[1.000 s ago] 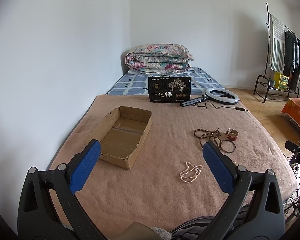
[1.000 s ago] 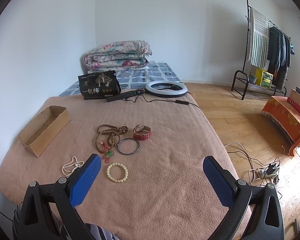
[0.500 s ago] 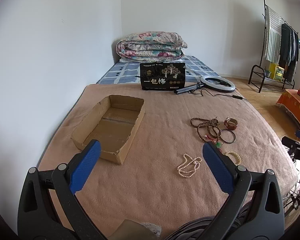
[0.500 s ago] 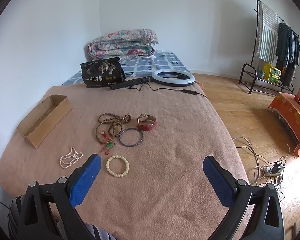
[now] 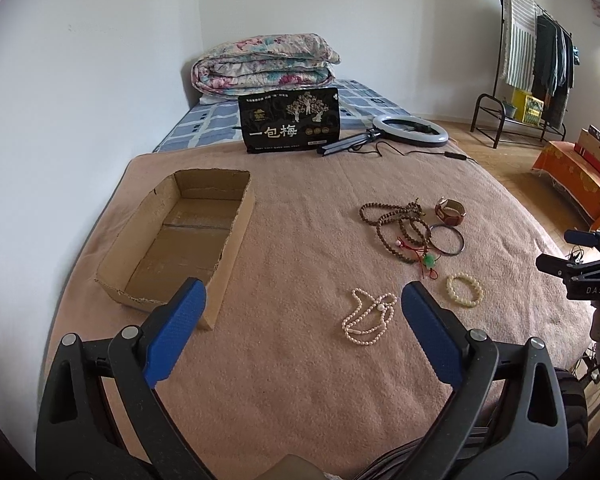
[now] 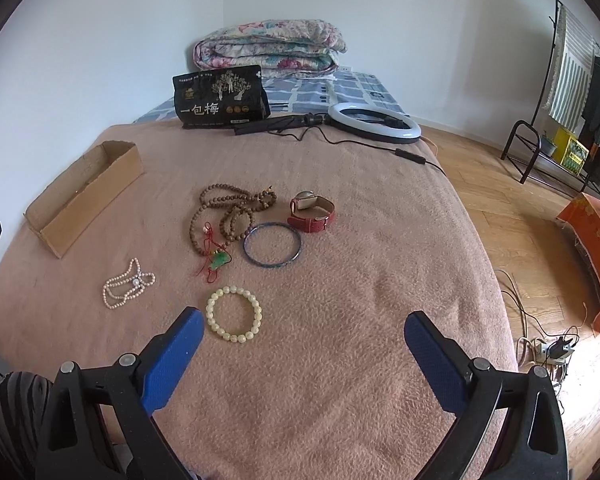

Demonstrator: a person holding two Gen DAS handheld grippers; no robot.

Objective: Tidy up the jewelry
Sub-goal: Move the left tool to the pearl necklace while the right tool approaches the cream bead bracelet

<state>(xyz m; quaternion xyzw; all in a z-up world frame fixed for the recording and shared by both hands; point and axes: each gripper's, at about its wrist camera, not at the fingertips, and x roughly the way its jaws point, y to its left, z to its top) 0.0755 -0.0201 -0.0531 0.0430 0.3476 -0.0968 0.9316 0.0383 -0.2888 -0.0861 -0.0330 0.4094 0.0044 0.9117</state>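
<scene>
- A pink-brown blanket is covering the bed and carrying everything below; places are given from the cardboard box.
- The cardboard box is sitting open-topped near the blanket's left edge, with nothing showing inside it.
- A black snack bag is standing upright beyond the box, and a ring light is lying to that bag's right.
- The left gripper is hovering with its fingers spread wide, holding nothing, its left pad just before the box's near corner.
- The right gripper is likewise hanging spread and unloaded, farther right of the box.
- To the box's right, brown prayer beads are lying tangled, touching a red-corded green pendant.
- A blue bangle and red-strapped watch are lying beyond the beads.
- A pearl necklace is resting nearest the box, well apart from it.
- A cream bead bracelet is lying just beside the right gripper's left fingertip.
</scene>
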